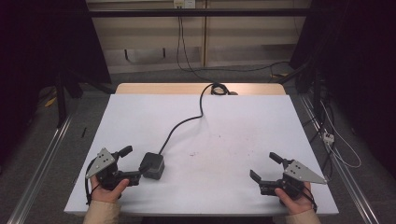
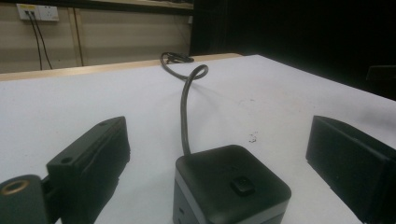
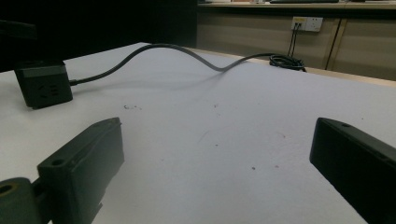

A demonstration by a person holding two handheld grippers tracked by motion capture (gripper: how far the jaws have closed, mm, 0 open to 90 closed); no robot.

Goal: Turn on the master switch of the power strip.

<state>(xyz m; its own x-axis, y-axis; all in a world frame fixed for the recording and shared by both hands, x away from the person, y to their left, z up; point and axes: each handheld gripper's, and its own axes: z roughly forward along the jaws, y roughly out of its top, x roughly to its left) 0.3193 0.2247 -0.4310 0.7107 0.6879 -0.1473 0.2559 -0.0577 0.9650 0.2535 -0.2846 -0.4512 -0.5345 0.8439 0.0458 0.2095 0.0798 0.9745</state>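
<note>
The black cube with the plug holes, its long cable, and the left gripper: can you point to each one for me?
black cube (image 2: 231,179), left gripper view, on its top face.
cable (image 1: 180,124), high view, on its middle stretch across the table.
left gripper (image 1: 133,162), high view, midway between its fingertips.

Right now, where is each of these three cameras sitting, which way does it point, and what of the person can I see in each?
High view: above the person's side, facing forward and down on the white table; shows both sleeves and hands, the left gripper and right gripper.
Left gripper view: rides the left gripper, looking between its open jaws at the black cube socket.
Right gripper view: rides the right gripper, looking across the table between its open jaws.
Shared: the socket and its cable show in all three.
</note>
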